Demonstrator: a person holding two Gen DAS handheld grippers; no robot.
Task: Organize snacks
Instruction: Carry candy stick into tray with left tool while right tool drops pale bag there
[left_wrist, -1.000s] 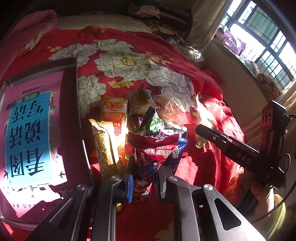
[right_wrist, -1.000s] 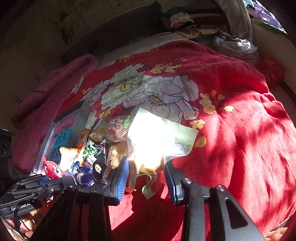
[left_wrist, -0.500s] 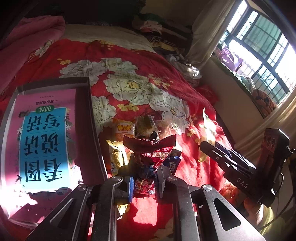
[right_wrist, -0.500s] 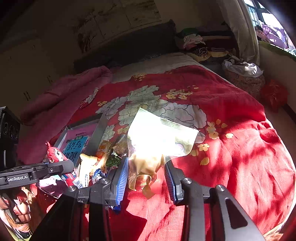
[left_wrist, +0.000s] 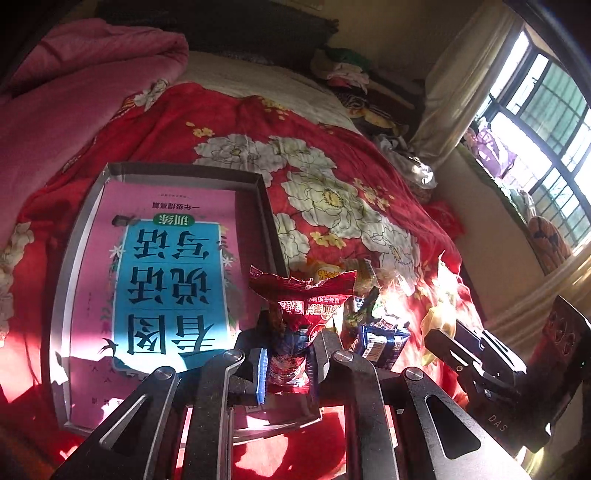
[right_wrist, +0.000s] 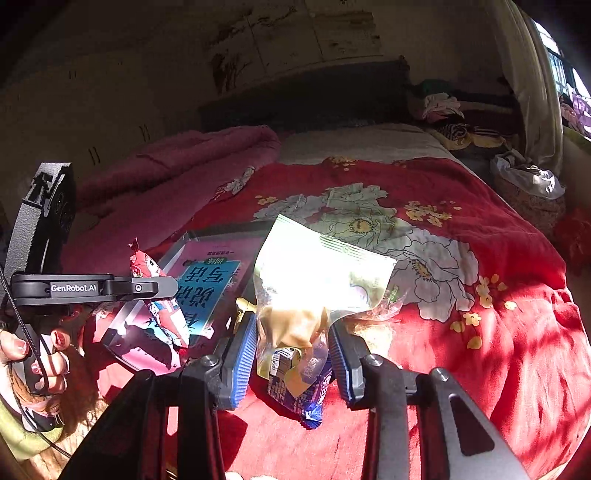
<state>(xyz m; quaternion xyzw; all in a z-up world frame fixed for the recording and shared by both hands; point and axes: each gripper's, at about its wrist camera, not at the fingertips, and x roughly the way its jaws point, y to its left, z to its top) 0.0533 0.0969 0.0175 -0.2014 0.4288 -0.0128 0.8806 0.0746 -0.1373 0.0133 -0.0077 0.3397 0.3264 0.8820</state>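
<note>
My left gripper (left_wrist: 286, 363) is shut on a red snack packet (left_wrist: 301, 299) and holds it up beside the tray's right wall; it shows from the side in the right wrist view (right_wrist: 155, 291). My right gripper (right_wrist: 291, 354) is shut on a clear and pale green snack bag (right_wrist: 317, 273), lifted above the bed. A grey tray (left_wrist: 85, 206) lined with a pink and blue booklet (left_wrist: 170, 280) lies on the red floral bedspread (left_wrist: 332, 192). Several loose snack packets (left_wrist: 380, 339) lie in a pile right of the tray.
A blue and white packet (right_wrist: 299, 391) lies on the bedspread under my right gripper. A pink blanket (left_wrist: 74, 96) is bunched at the far left. Clothes (left_wrist: 347, 74) are piled at the head of the bed. A window (left_wrist: 546, 122) and a curtain stand on the right.
Both grippers have risen and pulled back with their packets. The left one has carried the red packet off the pile toward the tray. The right one has lifted the pale bag clear of the bedspread.
</note>
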